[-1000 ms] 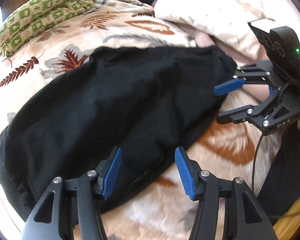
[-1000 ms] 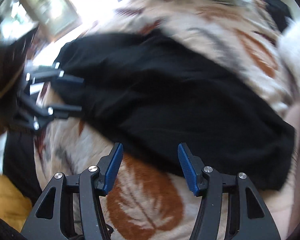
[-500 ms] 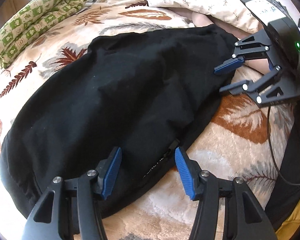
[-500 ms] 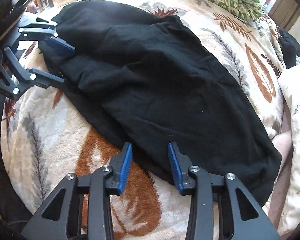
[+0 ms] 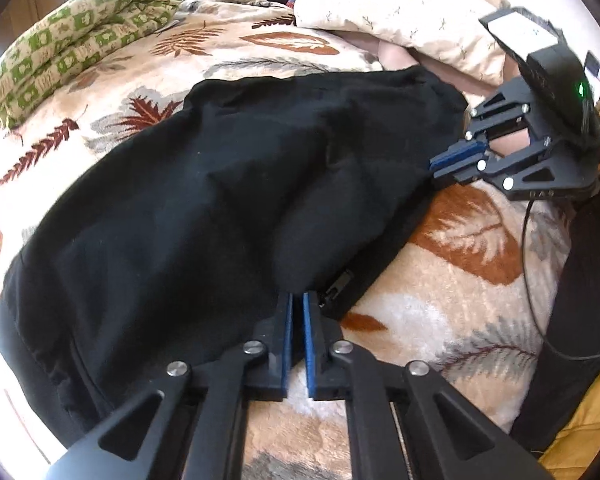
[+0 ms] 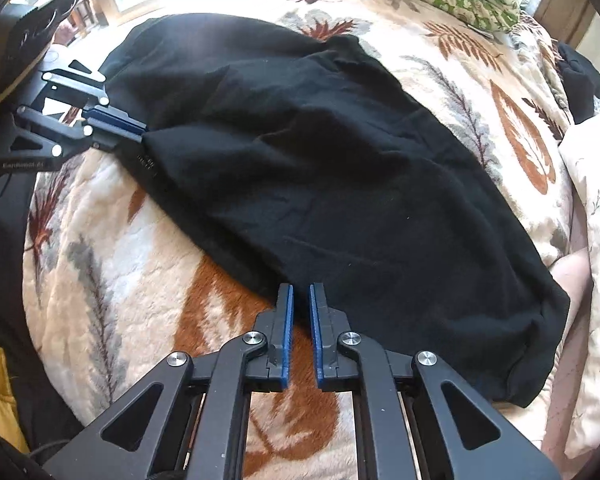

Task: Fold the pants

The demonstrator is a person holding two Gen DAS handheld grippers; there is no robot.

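Black pants (image 5: 220, 200) lie spread across a leaf-patterned blanket on a bed; they also fill the right wrist view (image 6: 320, 168). My left gripper (image 5: 296, 300) is shut on the pants' near edge, beside a zipper. It shows in the right wrist view (image 6: 140, 130) at the left, pinching the fabric. My right gripper (image 6: 301, 292) is shut on the pants' near edge further along. It shows in the left wrist view (image 5: 436, 166) at the right, jaws closed on the cloth.
A green checked quilt (image 5: 80, 40) lies folded at the far side of the bed. A cream pillow (image 5: 400, 12) sits at the head end. The leaf blanket (image 5: 440, 300) covers the bed. A dark garment (image 6: 580, 80) lies near the pillow.
Both grippers were open over the pants' near edge. Both have closed on the fabric, and the edge is bunched slightly at each grip.
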